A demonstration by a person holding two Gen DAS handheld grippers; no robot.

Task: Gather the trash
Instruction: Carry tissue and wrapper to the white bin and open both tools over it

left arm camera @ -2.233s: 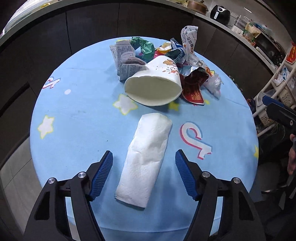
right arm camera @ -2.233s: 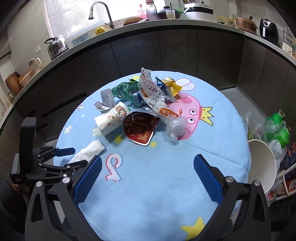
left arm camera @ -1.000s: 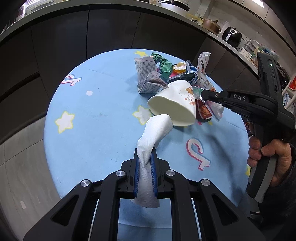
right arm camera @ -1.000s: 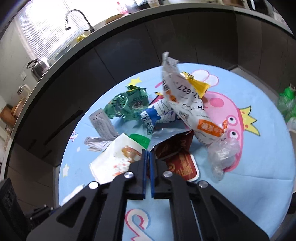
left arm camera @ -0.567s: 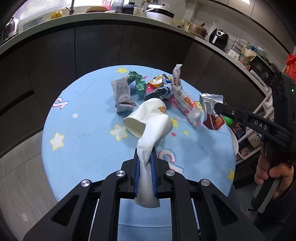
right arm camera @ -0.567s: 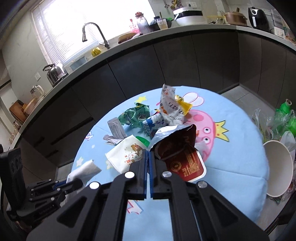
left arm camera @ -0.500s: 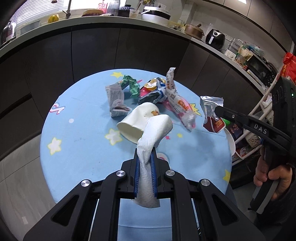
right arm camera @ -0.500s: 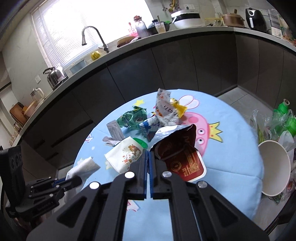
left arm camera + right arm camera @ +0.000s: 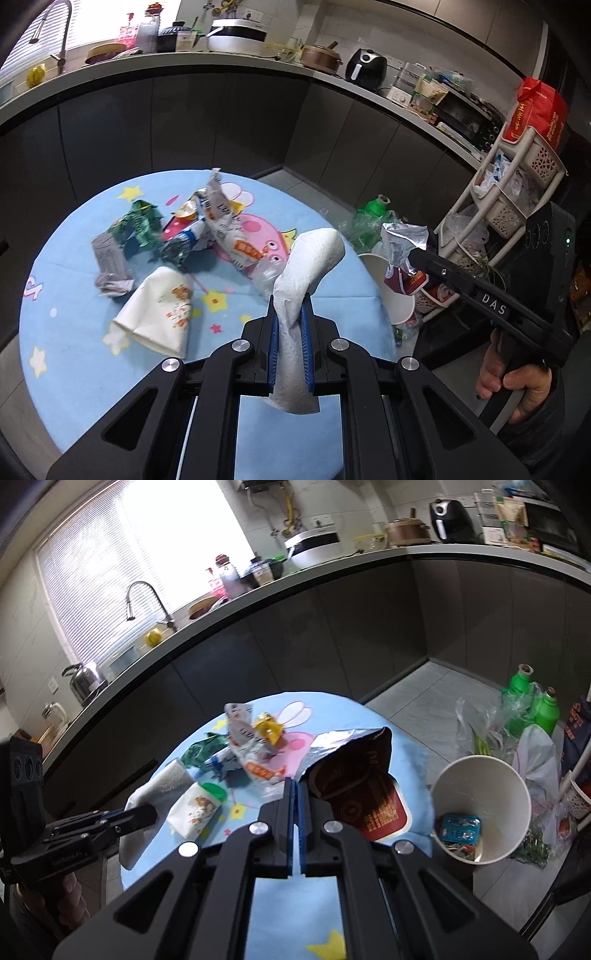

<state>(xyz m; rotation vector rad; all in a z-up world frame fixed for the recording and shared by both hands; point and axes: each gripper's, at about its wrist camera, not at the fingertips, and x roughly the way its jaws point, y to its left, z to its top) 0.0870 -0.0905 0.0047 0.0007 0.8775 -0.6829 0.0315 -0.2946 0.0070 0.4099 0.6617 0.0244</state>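
White paper towel [image 9: 293, 325] is clenched in the left hand-held gripper [image 9: 290, 328] above the worktop [image 9: 74, 258]; the right hand-held gripper [image 9: 294, 801] grasps a foil-lined red wrapper [image 9: 354, 786] near the worktop's right edge, beside the paper bucket [image 9: 480, 812].

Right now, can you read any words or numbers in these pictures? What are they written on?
"DAS": white letters on the arm of the right gripper, seen from the left wrist camera.
Print on the dark red foil packet held by the right gripper: too blurred to read.
Print on the white wrapper on the table: too blurred to read.
Yellow characters on the red bag atop the shelf rack: too small to read.
Faint lettering on the left gripper, seen from the right wrist camera: unreadable.
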